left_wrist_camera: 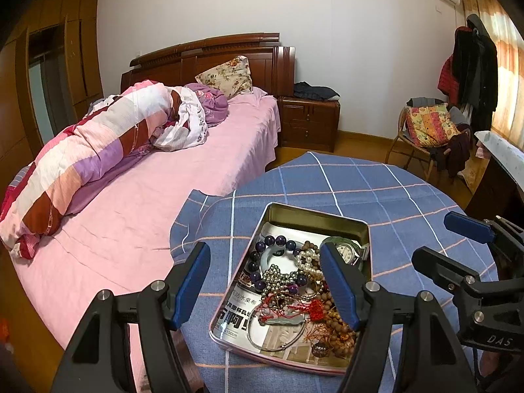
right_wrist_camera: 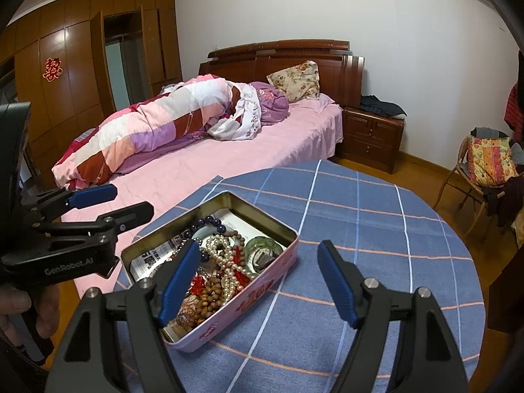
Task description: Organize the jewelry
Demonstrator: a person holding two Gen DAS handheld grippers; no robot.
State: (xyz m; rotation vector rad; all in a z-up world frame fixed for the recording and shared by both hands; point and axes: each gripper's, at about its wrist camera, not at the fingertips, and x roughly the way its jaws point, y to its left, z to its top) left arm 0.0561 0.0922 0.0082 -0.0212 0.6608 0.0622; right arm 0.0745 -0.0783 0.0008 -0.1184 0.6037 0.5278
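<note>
We see a shallow rectangular metal tin (left_wrist_camera: 369, 249) near us on the blue checked tablecloth (left_wrist_camera: 327, 177), heaped with tangled bead bracelets (left_wrist_camera: 288, 278). Both the left gripper (left_wrist_camera: 265, 281) and right gripper (right_wrist_camera: 258, 278) hover wide open, empty. The strands look light, slippery; we would pinch one loop.

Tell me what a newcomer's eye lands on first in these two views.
First, the open tin on the blue checked tablecloth, heaped with tangled jewelry: dark purple beads, a pearl strand, brown wooden beads and a wristwatch. Both the left gripper and right gripper hang open above it. Behind, a pink bed carries a rolled patchwork quilt.
</note>
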